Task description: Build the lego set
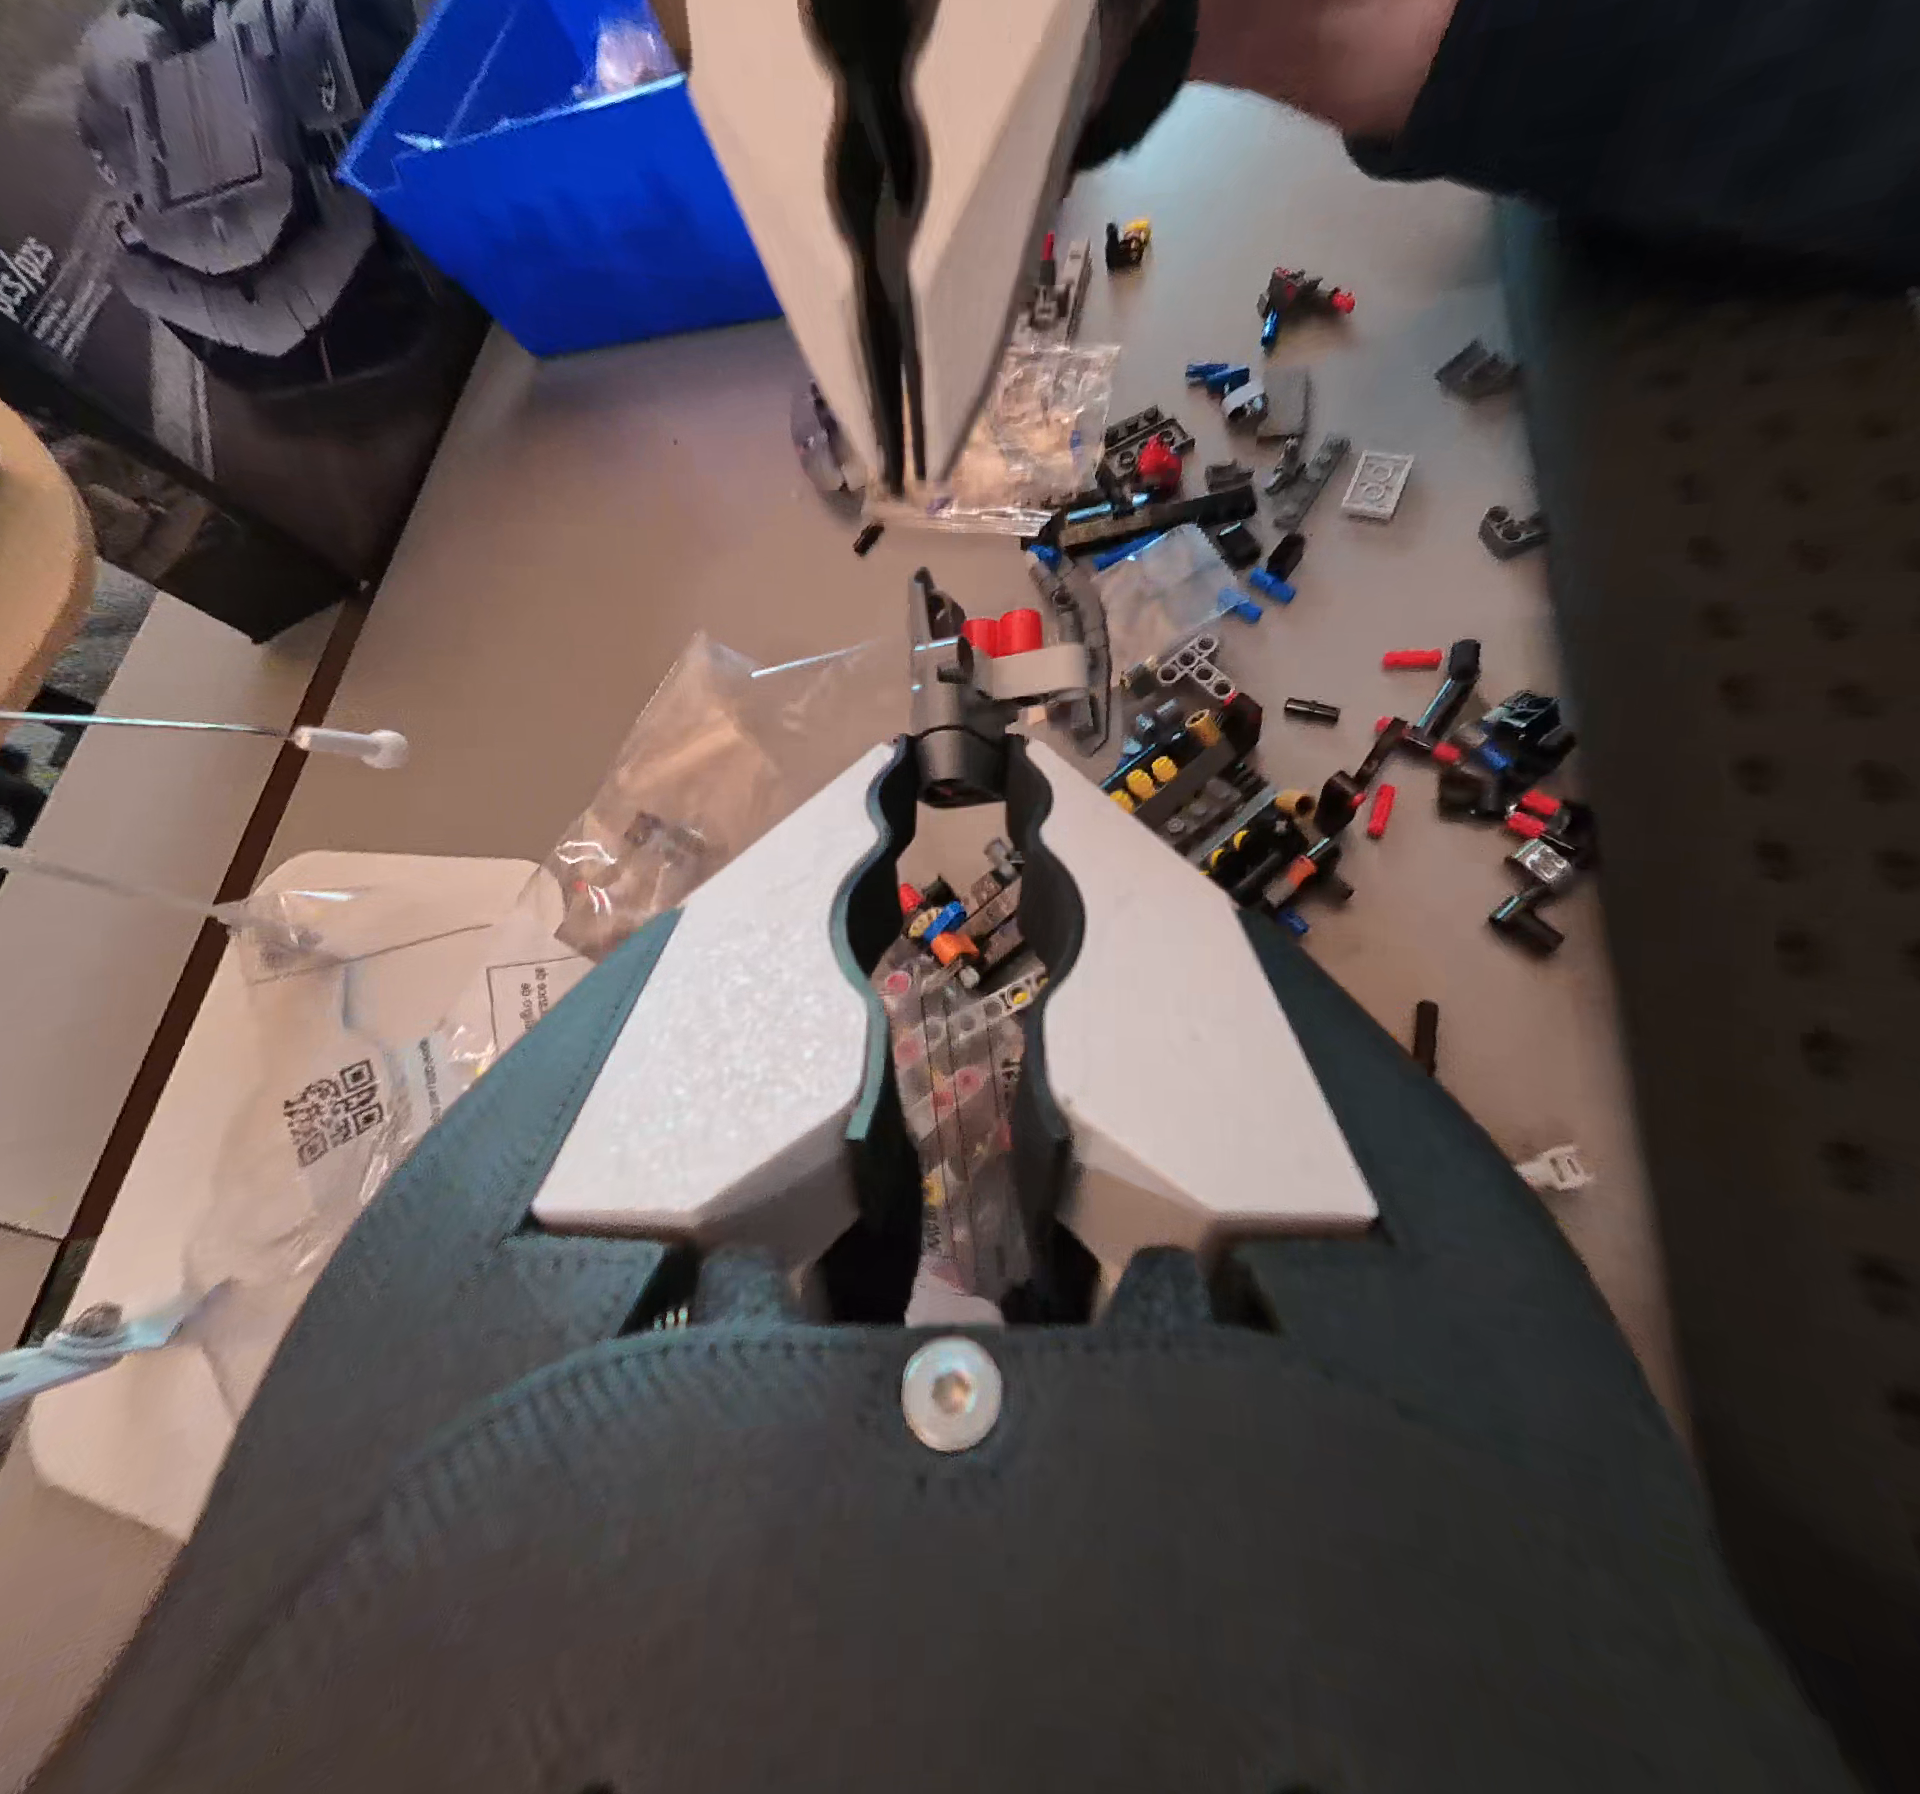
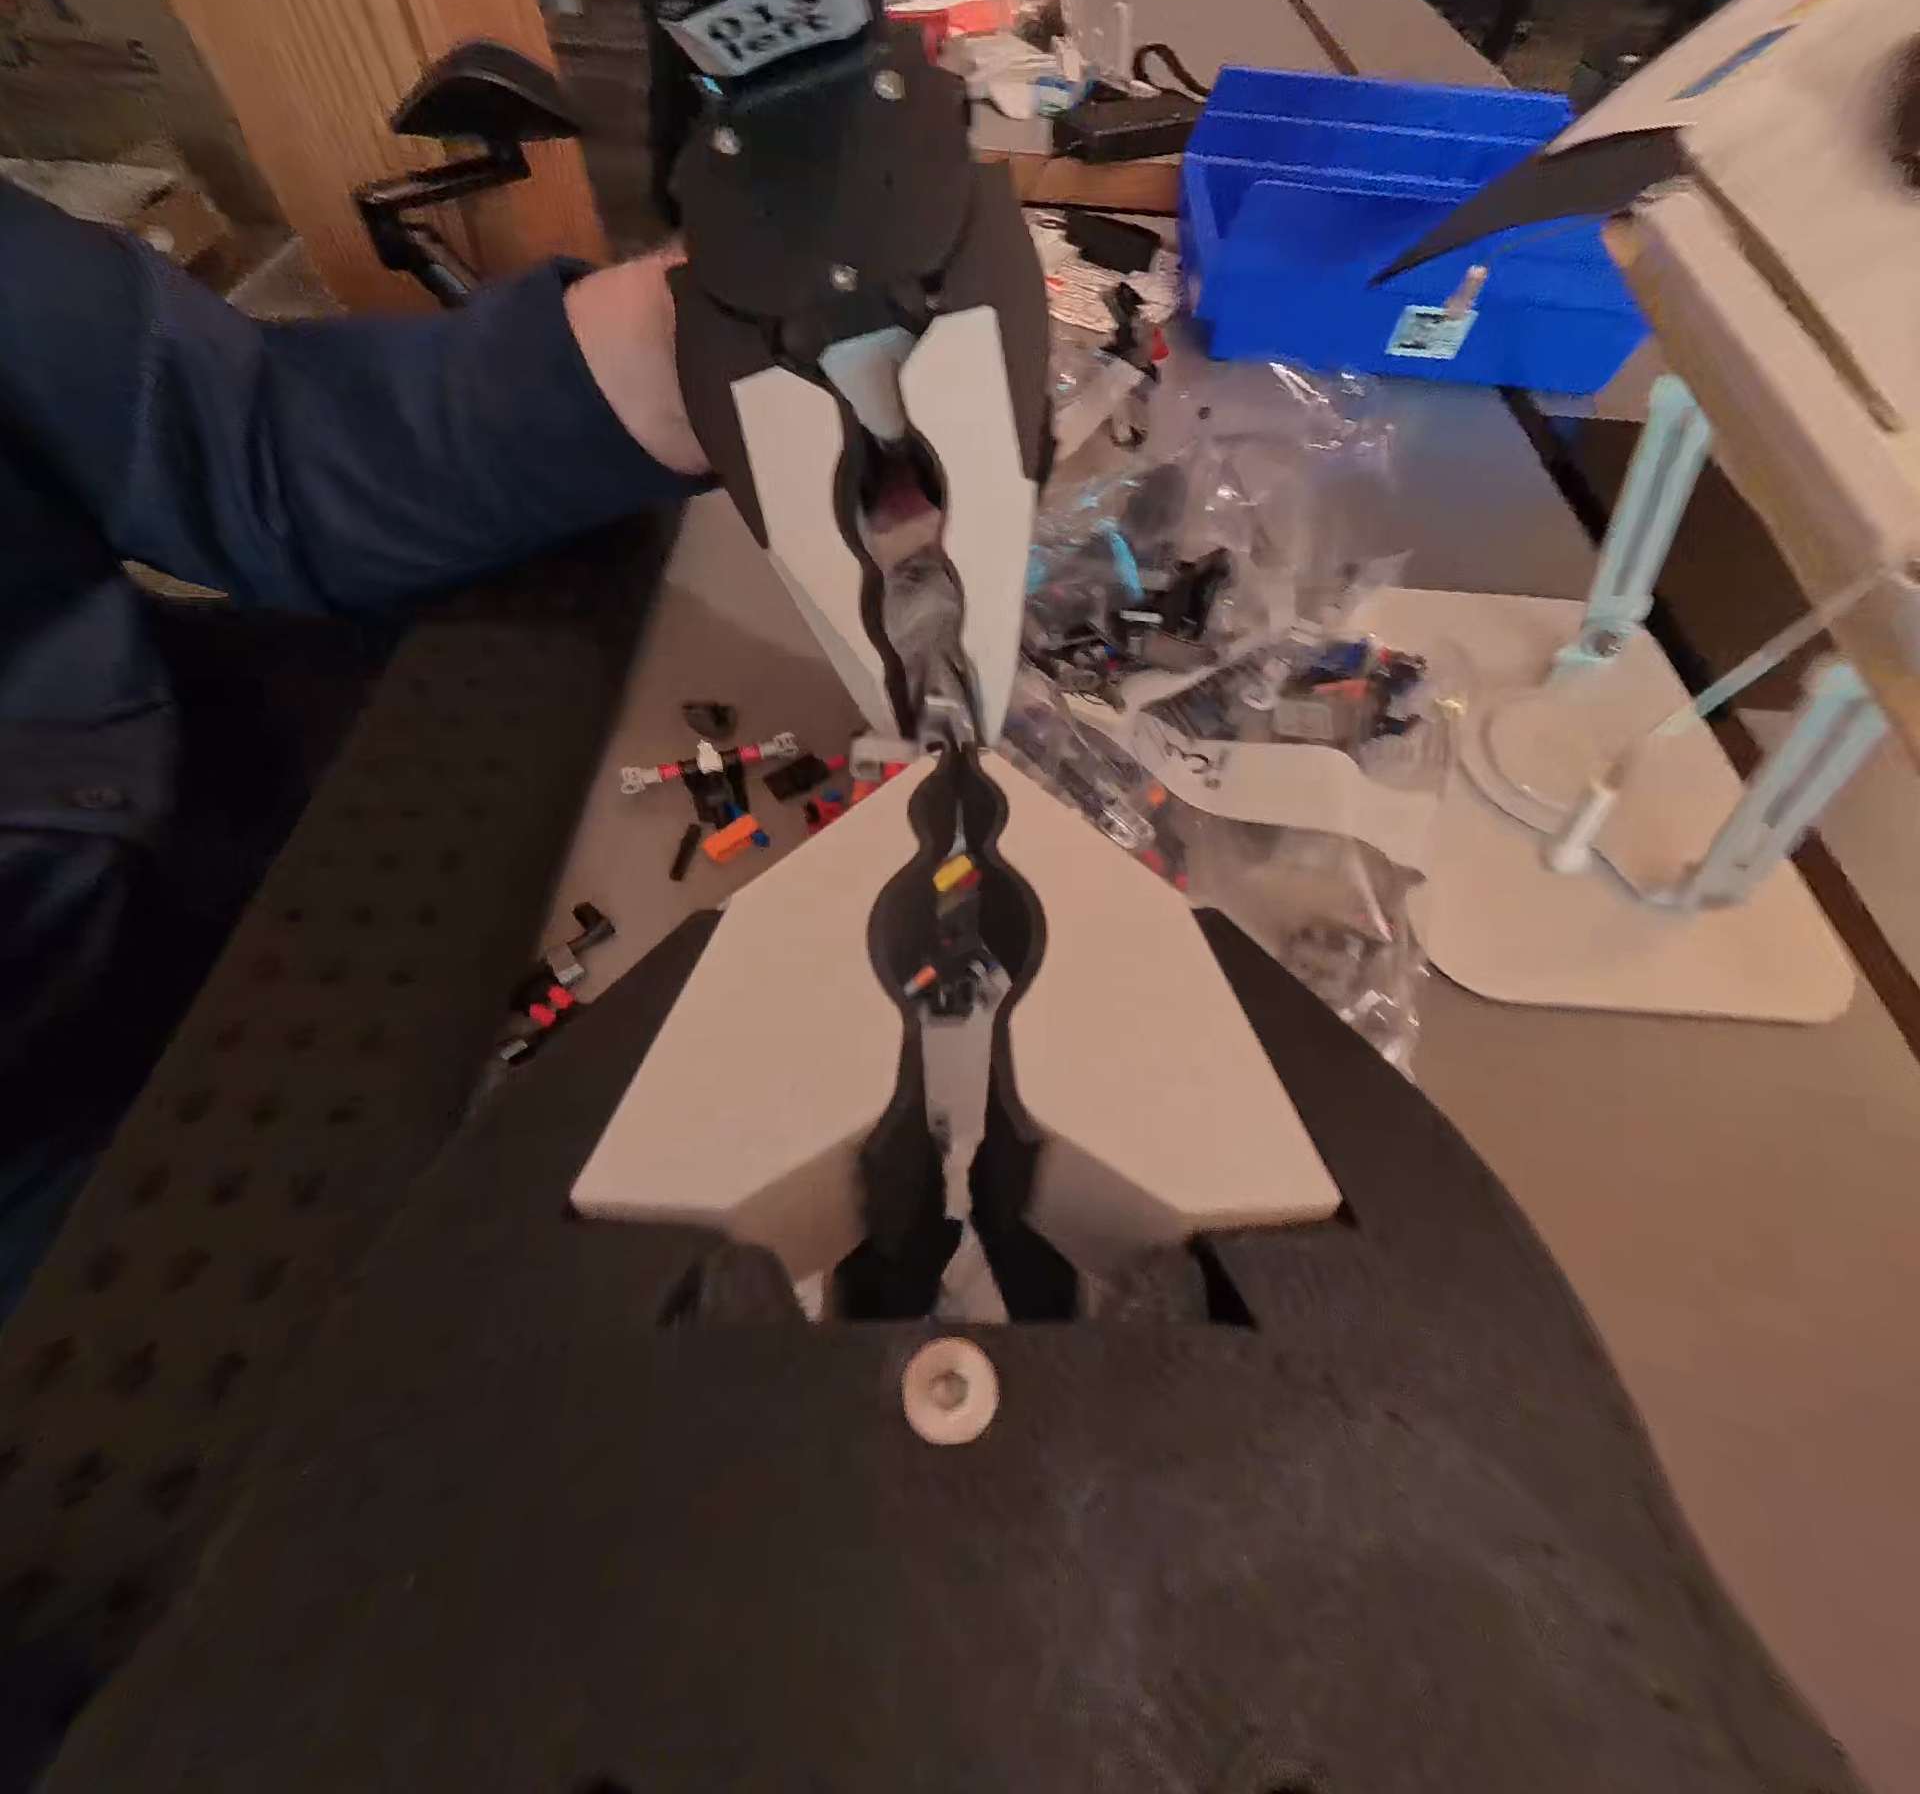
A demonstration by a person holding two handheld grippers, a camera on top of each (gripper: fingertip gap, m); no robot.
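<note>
The left hand-held gripper (image 1: 961, 757) is pinching a small grey-and-red lego assembly (image 1: 977, 674) between nearly closed tips, above the worktop (image 1: 644, 497). At its two o'clock, loose lego pieces (image 1: 1299, 705) are lying scattered. At twelve o'clock, the right hand-held gripper (image 1: 902, 482) is pointing down, tips pressed together; whether it is gripping anything is unclear.

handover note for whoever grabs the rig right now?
Left hand-held gripper: shut on a small grey sub-assembly with red pegs, held above the table.
Right hand-held gripper: jaws together, tips meeting the left one's; any held part is not visible.
Loose bricks lie scattered on the table, more in clear bags; blue bin behind.
Done: a few small sub-assemblies. Left: most of the build.
</note>
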